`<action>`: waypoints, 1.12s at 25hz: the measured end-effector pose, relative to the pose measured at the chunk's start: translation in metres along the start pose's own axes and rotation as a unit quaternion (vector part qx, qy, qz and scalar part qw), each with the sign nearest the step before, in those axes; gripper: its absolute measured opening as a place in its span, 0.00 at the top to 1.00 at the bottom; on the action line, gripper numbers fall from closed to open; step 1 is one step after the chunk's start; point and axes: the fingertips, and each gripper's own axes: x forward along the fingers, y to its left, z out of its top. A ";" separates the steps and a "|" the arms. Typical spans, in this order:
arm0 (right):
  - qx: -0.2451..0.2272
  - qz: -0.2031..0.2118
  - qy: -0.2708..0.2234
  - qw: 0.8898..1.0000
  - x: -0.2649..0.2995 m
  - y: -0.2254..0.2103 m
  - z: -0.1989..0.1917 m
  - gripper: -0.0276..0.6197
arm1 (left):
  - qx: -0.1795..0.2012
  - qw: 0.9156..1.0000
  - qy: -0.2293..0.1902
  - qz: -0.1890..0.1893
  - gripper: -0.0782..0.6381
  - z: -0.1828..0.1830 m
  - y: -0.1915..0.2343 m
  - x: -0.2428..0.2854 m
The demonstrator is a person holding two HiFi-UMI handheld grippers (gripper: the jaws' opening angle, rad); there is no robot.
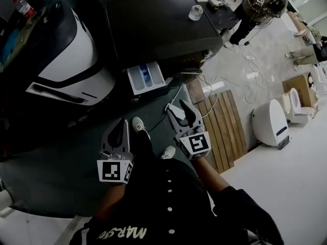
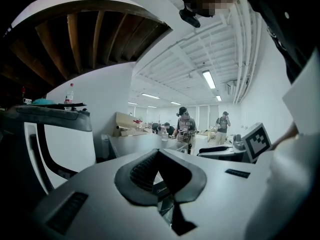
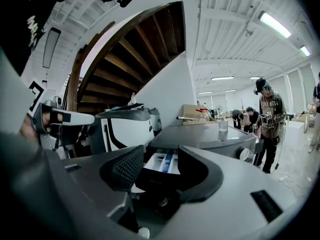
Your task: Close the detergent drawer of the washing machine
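The dark washing machine [image 1: 158, 24] stands ahead of me with its white detergent drawer [image 1: 145, 78] pulled out at the front; blue compartments show inside. My right gripper [image 1: 183, 111] is open and empty, a little short of the drawer and to its right. In the right gripper view the drawer [image 3: 161, 162] shows in the gap of that gripper [image 3: 160, 156], some way beyond the jaws. My left gripper [image 1: 122, 122] is shut on nothing, lower and left of the drawer. In its own view the left gripper [image 2: 158, 154] has its jaws meeting at the tips.
A glass cup [image 1: 194, 13] stands on the machine's top. A white and black appliance [image 1: 71, 60] sits to the left. Wooden slats [image 1: 222, 126], loose cables, a white toilet [image 1: 271, 122] and a cardboard box [image 1: 299, 88] are on the floor at right. A person [image 1: 255, 4] stands behind.
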 end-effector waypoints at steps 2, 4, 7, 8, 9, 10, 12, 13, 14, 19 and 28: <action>0.004 0.001 0.022 1.000 0.013 0.004 -0.017 0.62 | -0.006 1.000 0.008 0.002 0.89 -0.006 0.006 0.001; 0.008 0.001 0.039 0.999 0.024 0.007 -0.031 0.62 | -0.013 1.000 0.020 0.003 0.89 -0.014 0.011 0.002; 0.010 0.003 0.056 0.998 0.039 0.009 -0.049 0.62 | -0.021 0.999 0.033 0.003 0.89 -0.022 0.014 0.003; 0.012 0.003 0.062 0.998 0.044 0.010 -0.056 0.62 | -0.023 0.999 0.036 0.004 0.89 -0.024 0.015 0.004; 0.013 0.002 0.069 0.998 0.048 0.010 -0.062 0.62 | -0.024 0.999 0.038 0.006 0.89 -0.025 0.018 0.004; 0.014 0.000 0.076 0.997 0.053 0.010 -0.069 0.62 | -0.023 0.999 0.039 0.008 0.89 -0.027 0.020 0.005; 0.017 -0.003 0.090 0.996 0.061 0.009 -0.081 0.62 | -0.024 0.999 0.043 0.013 0.89 -0.030 0.027 0.006; 0.021 -0.005 0.096 0.995 0.065 0.008 -0.087 0.62 | -0.025 0.998 0.046 0.016 0.89 -0.032 0.030 0.006; 0.025 -0.007 0.101 0.995 0.068 0.008 -0.092 0.62 | -0.027 0.998 0.050 0.018 0.89 -0.034 0.033 0.006; 0.035 -0.019 0.124 0.991 0.081 0.005 -0.113 0.62 | -0.041 0.997 0.065 0.023 0.89 -0.042 0.041 0.012; 0.038 -0.029 0.154 0.987 0.098 0.002 -0.140 0.62 | -0.060 0.995 0.083 0.017 0.89 -0.050 0.049 0.028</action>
